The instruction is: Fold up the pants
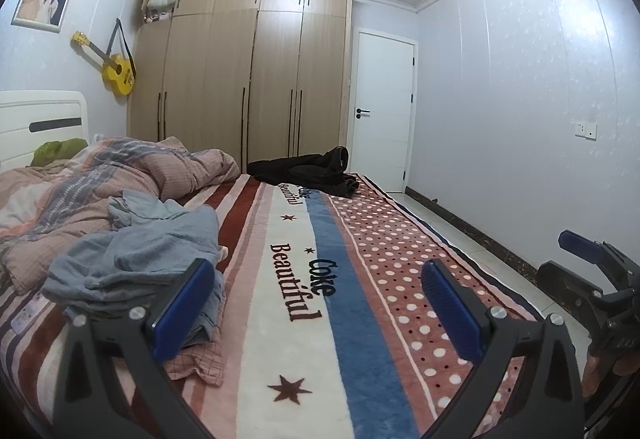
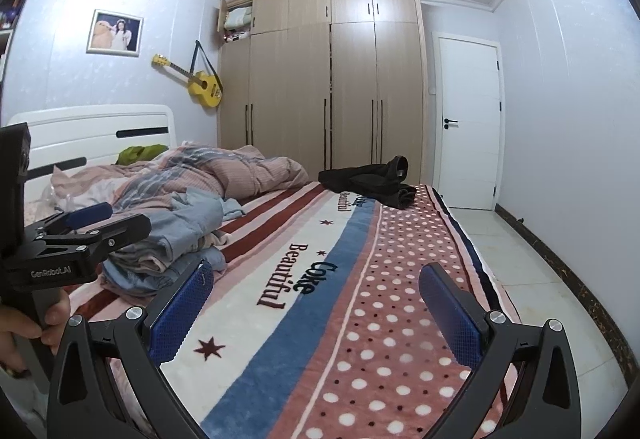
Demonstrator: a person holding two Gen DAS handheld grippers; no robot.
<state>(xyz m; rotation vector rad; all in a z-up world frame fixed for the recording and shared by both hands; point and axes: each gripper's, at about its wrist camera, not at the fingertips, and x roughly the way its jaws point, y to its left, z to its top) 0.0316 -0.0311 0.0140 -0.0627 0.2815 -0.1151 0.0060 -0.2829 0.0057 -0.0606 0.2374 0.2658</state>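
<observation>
Crumpled quilt (image 1: 120,175) heaped at bed's headboard end, likely pushed aside for working room. Blue-grey clothes pile (image 1: 132,263) near bed's left edge, just ahead of left gripper (image 1: 320,303); jaws spread wide, nothing between. Striped blanket (image 1: 304,319) bare mid-bed, probably kept as folding surface. Right gripper (image 2: 316,311) released too, empty. Black pants (image 1: 308,171) bunched at bed's far edge, right of quilt, well apart from both grippers, untouched.

The blanket's (image 1: 280,319) near end runs off the bottom edge in both views, the grey clothes heap (image 1: 132,263) is partly hidden behind a gripper finger, and the framed photo (image 2: 115,32) is too small to make out
</observation>
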